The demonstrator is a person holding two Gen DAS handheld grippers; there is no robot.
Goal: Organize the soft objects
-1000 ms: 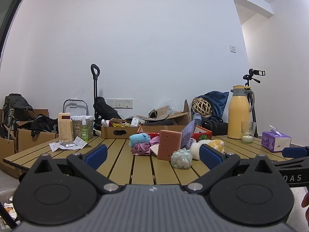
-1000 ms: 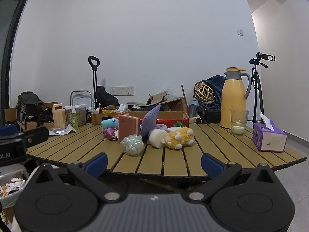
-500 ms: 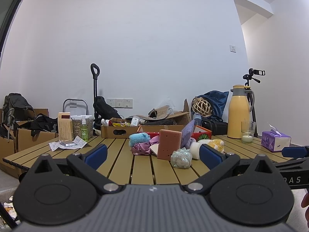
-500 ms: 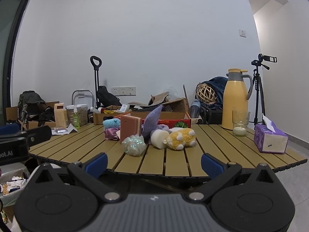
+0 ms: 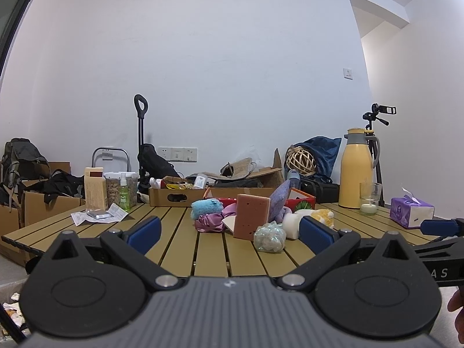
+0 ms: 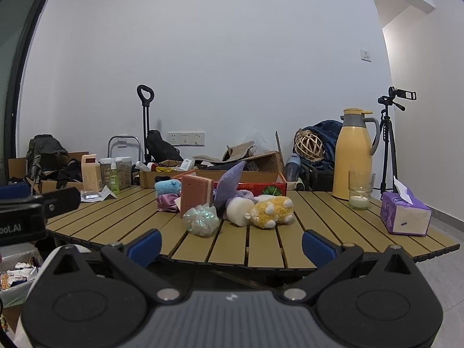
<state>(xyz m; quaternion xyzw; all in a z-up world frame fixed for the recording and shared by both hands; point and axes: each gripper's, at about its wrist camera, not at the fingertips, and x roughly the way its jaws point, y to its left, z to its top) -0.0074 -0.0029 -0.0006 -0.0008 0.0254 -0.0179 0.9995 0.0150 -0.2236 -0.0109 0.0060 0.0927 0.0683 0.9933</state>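
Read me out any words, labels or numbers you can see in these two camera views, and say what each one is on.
"A S": end of a cut-off word on the right gripper's body, in the left wrist view.
"oot.AI": cut-off lettering on the left gripper's body, in the right wrist view.
Red strip on the cardboard box: printed, too small to read.
Tan carton, green spray bottle, purple tissue box: print too blurred to read.
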